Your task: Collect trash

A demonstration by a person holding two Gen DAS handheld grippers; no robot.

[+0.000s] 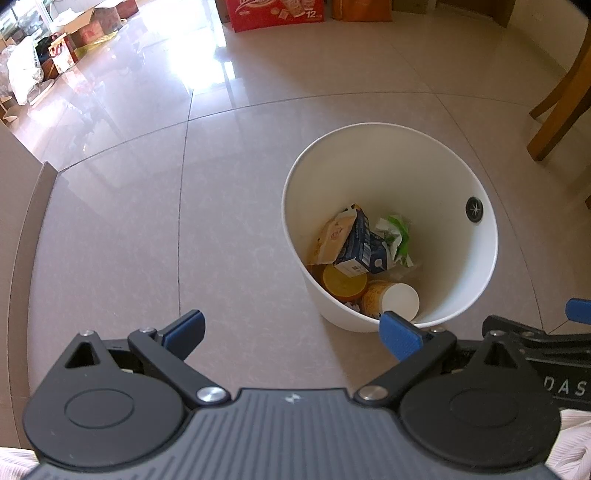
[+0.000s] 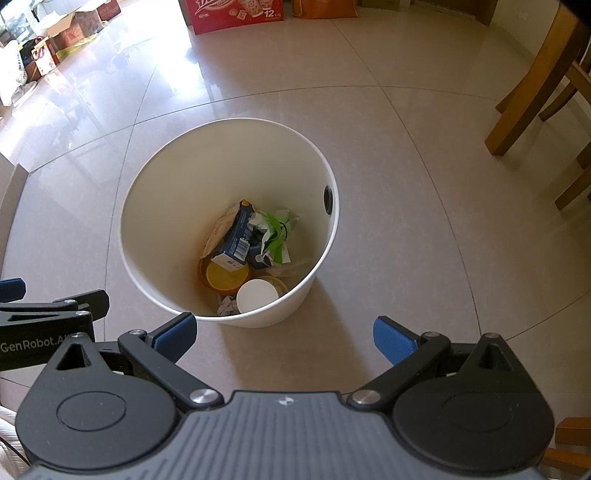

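Both grippers hang above the tiled floor (image 2: 388,229) with fingers spread wide, holding and touching nothing. Between the left gripper (image 1: 291,332)'s blue pads (image 1: 186,330) lies bare tile, while its right pad overlaps the near rim of the bin in that view; whether they touch cannot be told. Between the right gripper (image 2: 284,334)'s pads (image 2: 177,334) lie bare tile and the foot of the bin.

Largest of the task's things is the white trash bin (image 2: 173,192), standing upright on the floor, mouth open upward, just ahead of both grippers. Inside it at the bottom, a dark blue carton (image 2: 236,240) lies tilted, its long axis running from the near wall towards the far wall, resting against a tan wrapper (image 1: 332,236). Beside the carton is a crumpled white and green wrapper (image 2: 275,232). Nearer, a yellow lid (image 2: 225,277) lies flat, and next to it a yellow cup (image 1: 393,299) lies on its side, its white end turned towards the cameras.

Wooden chair legs (image 2: 532,85) stand at the right, a red box (image 2: 236,14) at the far edge.
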